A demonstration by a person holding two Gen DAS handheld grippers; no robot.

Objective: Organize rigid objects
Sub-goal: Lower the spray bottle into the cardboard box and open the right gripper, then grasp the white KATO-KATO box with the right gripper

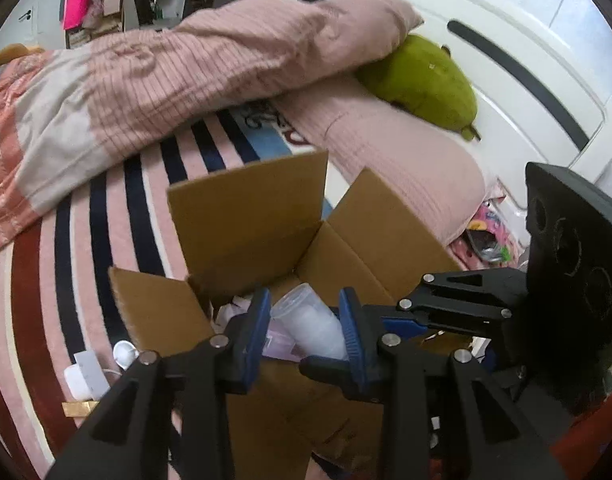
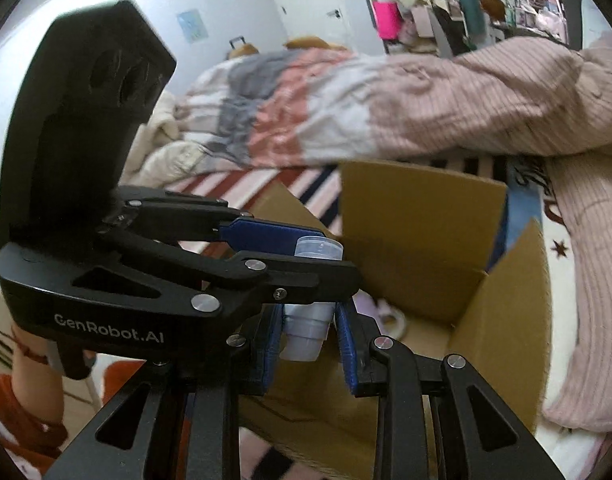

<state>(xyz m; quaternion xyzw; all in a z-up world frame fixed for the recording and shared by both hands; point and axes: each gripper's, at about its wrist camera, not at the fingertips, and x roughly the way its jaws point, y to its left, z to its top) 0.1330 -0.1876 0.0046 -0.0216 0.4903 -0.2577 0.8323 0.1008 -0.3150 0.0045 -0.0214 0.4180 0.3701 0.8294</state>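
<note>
An open cardboard box stands on a striped bed; it also shows in the right wrist view. A translucent white plastic bottle hangs over the box opening, tilted. My left gripper is shut on its upper part. In the right wrist view the left gripper crosses from the left and grips the bottle near its cap. My right gripper brackets the bottle's lower end; its blue pads stand slightly apart from it. The right gripper enters the left wrist view from the right.
Small pale items lie in the box bottom. A pink ribbed quilt, a green plush toy and a white headboard lie behind the box. White small items lie on the striped cover left of the box.
</note>
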